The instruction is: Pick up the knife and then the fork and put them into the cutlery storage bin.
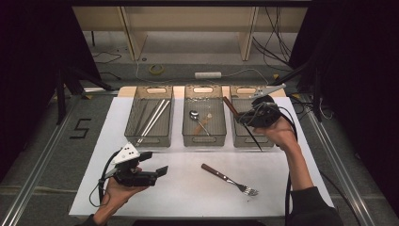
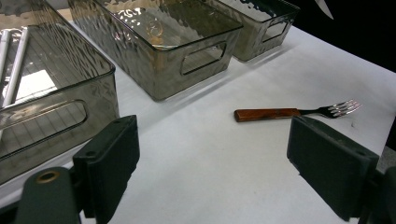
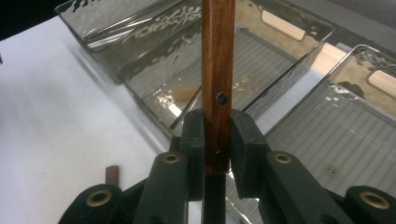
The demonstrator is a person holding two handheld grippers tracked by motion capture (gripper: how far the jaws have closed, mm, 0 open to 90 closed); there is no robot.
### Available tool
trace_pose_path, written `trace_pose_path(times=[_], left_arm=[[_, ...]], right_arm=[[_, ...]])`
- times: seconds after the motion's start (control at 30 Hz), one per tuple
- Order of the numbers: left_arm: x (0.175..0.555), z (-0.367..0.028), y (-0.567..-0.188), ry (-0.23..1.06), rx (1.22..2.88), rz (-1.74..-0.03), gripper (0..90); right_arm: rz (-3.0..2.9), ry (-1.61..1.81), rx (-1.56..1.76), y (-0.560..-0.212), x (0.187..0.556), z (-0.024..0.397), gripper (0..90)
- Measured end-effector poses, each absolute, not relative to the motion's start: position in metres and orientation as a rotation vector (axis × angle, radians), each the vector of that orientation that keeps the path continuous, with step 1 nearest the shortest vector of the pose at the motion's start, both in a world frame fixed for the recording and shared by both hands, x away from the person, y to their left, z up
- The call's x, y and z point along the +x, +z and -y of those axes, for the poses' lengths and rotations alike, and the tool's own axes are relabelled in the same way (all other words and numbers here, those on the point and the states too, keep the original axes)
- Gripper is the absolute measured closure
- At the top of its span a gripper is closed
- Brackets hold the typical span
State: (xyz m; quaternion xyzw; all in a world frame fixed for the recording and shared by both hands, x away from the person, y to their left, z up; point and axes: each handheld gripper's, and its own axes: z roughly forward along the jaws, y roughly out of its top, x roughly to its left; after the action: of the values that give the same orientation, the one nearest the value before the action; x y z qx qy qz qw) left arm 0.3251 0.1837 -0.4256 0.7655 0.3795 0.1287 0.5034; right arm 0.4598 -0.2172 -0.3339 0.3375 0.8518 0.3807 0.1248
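The right gripper (image 3: 217,140) is clamping a wooden-handled knife (image 3: 217,70) near the handle's end, holding it above the right-hand bin (image 1: 251,123). The knife is looking light and stiff, its smooth handle liable to pivot between the pads; a hold nearer mid-handle is appearing steadier. Its dark blade (image 1: 252,135) is hanging thin and hard to trace. The left gripper (image 1: 151,170) is resting wide open, empty, on the counter (image 1: 188,188), with a fork (image 2: 289,112) lying just ahead.

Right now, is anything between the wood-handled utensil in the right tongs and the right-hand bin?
Nothing visible. The right tongs hold the utensil by its handle above the right bin, whose floor looks bare.
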Motion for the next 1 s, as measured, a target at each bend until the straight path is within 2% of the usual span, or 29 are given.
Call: trace_pose_path(times=[0.57, 1.0], left_arm=[[0.325, -0.184, -0.425, 0.315, 1.847, -0.913, 16.3], [0.325, -0.184, -0.425, 0.315, 1.847, -0.911, 16.2]], right_arm=[[-2.339, 1.126, 1.135, -0.319, 0.493, 0.221, 77.7], [-2.222, 1.12, 1.305, -0.333, 0.52, 0.231, 77.7]])
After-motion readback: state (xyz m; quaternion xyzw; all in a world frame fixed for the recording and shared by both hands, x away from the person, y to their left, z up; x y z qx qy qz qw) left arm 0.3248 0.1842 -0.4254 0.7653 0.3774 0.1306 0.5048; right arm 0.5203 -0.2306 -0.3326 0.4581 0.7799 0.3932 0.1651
